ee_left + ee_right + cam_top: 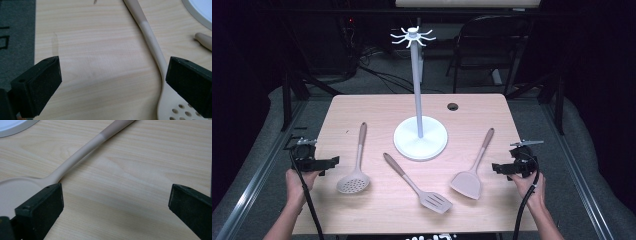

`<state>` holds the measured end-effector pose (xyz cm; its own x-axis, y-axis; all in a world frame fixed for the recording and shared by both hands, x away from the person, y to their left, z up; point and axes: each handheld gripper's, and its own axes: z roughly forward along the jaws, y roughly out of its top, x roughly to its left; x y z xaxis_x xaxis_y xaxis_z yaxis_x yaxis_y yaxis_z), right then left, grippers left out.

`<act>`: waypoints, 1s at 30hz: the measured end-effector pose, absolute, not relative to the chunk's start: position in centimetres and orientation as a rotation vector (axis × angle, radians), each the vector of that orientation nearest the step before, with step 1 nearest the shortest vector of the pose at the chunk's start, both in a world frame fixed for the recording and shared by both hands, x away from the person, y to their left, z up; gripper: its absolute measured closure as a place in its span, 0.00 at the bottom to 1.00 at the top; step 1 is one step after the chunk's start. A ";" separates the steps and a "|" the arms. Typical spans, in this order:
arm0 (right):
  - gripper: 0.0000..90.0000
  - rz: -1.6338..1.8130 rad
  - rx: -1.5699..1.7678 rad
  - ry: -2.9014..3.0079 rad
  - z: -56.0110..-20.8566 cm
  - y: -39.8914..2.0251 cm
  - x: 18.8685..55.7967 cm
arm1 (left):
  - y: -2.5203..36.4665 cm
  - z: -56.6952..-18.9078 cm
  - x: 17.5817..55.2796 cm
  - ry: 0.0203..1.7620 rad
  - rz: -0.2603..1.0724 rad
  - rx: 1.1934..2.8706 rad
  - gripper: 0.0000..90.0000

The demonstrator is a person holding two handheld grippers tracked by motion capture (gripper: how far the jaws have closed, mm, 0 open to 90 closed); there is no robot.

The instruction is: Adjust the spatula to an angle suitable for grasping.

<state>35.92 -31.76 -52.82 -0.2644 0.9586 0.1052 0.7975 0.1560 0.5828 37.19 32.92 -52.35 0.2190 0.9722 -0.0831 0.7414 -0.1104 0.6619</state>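
High view: a dark room surrounds a light wooden table (377,107) carrying a white hook stand (419,136). A skimmer (355,175), slotted turner (419,186) and solid turner (472,172) lie flat before it. The left tool (328,162) and right tool (498,167) hover at the table edges, both spread and empty.

Left gripper view: the skimmer handle (152,42) lies beside the right jaw. Centre the jaws across it.

Right gripper view: the solid turner handle (82,155) lies off the left jaw. Shift the tool toward it before pinching.
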 end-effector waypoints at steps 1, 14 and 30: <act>0.00 0.791 1.695 2.155 -52.9 -31.7 35.9 | 32.9 -52.3 37.2 1.580 0.511 1.908 0.01; 0.07 0.793 1.676 2.208 -52.4 -29.9 36.0 | 32.6 -52.6 37.2 1.589 0.447 1.911 0.00; 0.16 0.788 1.685 2.241 -52.4 -28.2 36.7 | 32.8 -52.9 37.4 1.597 0.436 1.912 0.00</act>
<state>36.70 -28.25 -52.36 -0.3130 0.9402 0.1340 0.8173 0.1948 0.5423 37.43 32.77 -52.85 0.2208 0.9672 -0.1257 0.7690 -0.0933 0.6324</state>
